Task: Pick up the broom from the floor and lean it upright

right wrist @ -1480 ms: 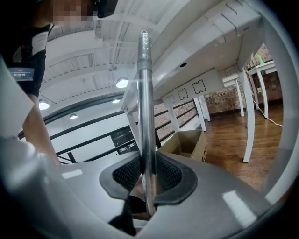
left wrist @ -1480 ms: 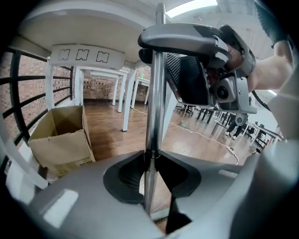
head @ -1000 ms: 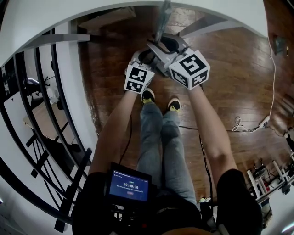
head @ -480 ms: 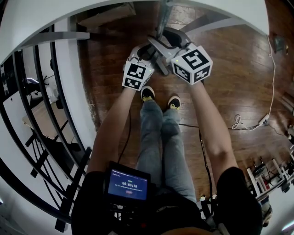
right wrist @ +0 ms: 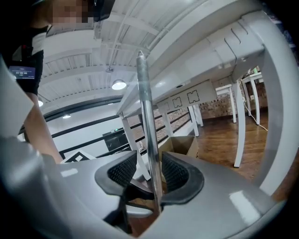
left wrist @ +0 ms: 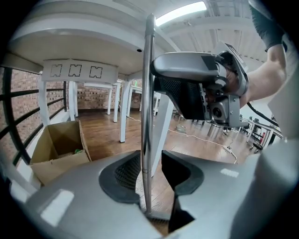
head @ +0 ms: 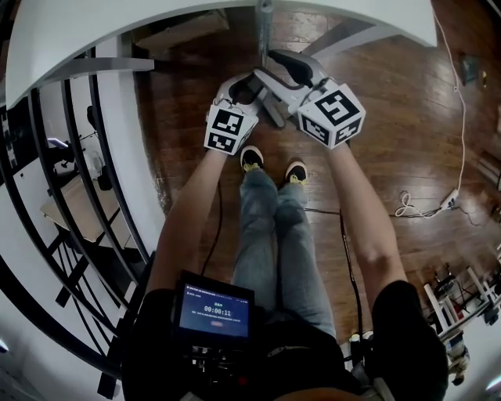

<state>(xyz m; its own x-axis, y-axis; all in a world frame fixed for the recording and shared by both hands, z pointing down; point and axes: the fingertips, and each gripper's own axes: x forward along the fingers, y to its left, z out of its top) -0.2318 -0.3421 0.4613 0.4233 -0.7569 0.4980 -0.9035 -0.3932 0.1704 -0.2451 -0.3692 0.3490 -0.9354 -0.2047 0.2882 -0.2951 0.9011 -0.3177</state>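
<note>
Release step: slim silver metal broom pole [head: 264,23] stands upright at 12 o'clock, apparently leaned on the white table edge [head: 352,16]; left gripper [left wrist: 152,168] and right gripper [right wrist: 148,175] jaws opening around it; next, back both out without nudging it.

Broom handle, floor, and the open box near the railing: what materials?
Broom handle: looks like polished metal tube, with bright mirror-like streaks and a joint seam.
Floor: glossy dark wood boards, possibly laminate; plank lines and grain show.
Box: plain brown cardboard, matte, with open flaps.
</note>
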